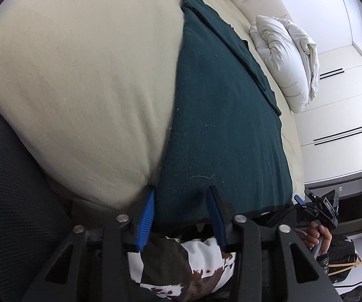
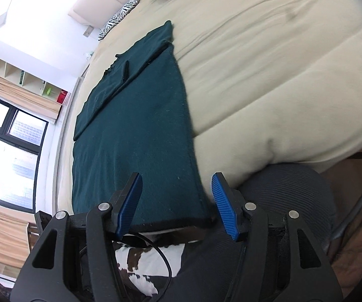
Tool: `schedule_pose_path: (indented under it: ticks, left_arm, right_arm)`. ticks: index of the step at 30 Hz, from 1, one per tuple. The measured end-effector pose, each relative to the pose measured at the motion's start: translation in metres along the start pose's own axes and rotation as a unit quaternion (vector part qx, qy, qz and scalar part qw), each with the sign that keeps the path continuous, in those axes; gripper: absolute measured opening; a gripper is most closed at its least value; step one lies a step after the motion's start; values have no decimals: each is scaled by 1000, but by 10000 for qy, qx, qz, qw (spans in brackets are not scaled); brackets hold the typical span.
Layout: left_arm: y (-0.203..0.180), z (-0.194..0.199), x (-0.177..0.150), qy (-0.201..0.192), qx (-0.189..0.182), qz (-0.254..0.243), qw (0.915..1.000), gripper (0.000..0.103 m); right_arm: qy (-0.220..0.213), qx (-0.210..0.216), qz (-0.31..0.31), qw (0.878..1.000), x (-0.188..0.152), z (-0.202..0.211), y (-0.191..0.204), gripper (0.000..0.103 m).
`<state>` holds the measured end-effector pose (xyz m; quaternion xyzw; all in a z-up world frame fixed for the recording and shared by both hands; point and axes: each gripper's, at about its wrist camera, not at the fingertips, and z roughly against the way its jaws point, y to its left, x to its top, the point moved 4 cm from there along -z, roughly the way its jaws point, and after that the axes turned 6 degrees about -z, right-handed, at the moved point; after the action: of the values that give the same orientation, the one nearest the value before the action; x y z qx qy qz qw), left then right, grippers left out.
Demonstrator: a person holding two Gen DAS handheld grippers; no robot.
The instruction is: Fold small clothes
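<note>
A dark green knit garment (image 1: 221, 115) lies flat on the cream bed, with one long strip folded over along its far side; it also shows in the right wrist view (image 2: 135, 130). My left gripper (image 1: 181, 193) is open, its blue fingers straddling the garment's near left corner at the hem. My right gripper (image 2: 177, 180) is open, its fingers straddling the garment's near right corner at the hem. The right gripper and the hand that holds it also show in the left wrist view (image 1: 319, 214).
The cream bed cover (image 1: 80, 75) spreads wide beside the garment. A white pillow (image 1: 286, 60) and a zebra-print cushion (image 2: 118, 15) lie near the headboard. A dark mesh chair (image 2: 286, 191) and a cow-print cloth (image 1: 181, 266) sit below the grippers. White wardrobe doors (image 1: 336, 115) stand beyond the bed.
</note>
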<state>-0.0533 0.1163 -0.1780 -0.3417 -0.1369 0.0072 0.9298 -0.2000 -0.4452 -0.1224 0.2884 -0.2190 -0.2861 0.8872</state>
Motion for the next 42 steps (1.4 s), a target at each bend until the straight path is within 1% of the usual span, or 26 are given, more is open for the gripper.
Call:
schedule_pose_path:
  ticks: [1,3,7,12,15,16,21,24,28,30,32,33,35,38,42]
  left_arm:
    - [1,0,-1,18,-5,8,10000,31]
    - [0,-1,-2,35,-8,14,10000,17]
    - [-2,1,-2,-12,-4,-21,10000,10]
    - [-2,6,-2,-122,16,-17,9999,8]
    - [-4,8,-3,-143,41,-45,9999,7]
    - [-4,9,-3,-149,39,-45,9999,7]
    - [-4,15,-5,-220,4,-46,9997,7]
    - [-2,17,-5,-247,-7,-48,9997,7]
    - [-2,18,-5,-248,-15,-49,9997,7]
    - [-1,18,-6,-253,-33,-38,9997,7]
    - [0,19,-6,-249,-43,-27,9997,7]
    - [1,19,-7,-248,-41,-24,9997,7]
    - [1,19,-7,-253,-38,-27,9997,7]
    - [-1,19,-7,-260,-39,-26,9997,7]
    - [-2,21,-6,-295,-66,-37,9995,7]
  right_arm:
    - [33,-1,-58,10000,0,0,-2,56]
    - [108,-23,-125,9999,-1,-2,-4,56]
    - [269,-83,-97,9996,-3,-9,0,56]
    - [391,-258,-72,9989,-3,-12,-1,56]
    - [548,-437,-204,9973,-3,-16,-10,56]
    - [580,-455,-205,9971,-3,-17,-11,54]
    - [850,-637,10,9943,-3,-30,-3,54]
    - [1090,-865,248,9900,-3,-44,3,53]
    - [1278,-1022,374,9858,-1,-54,8,54]
    - [1334,-1072,457,9842,-3,-57,10,50]
    - [1342,-1038,442,9845,-3,-58,10,38]
    - [1338,-991,410,9852,-4,-57,9,34]
    - [1360,-883,379,9860,-9,-57,7,21]
    - [1336,-752,368,9875,-13,-56,5,11]
    - [1137,-612,313,9911,-18,-50,4,7]
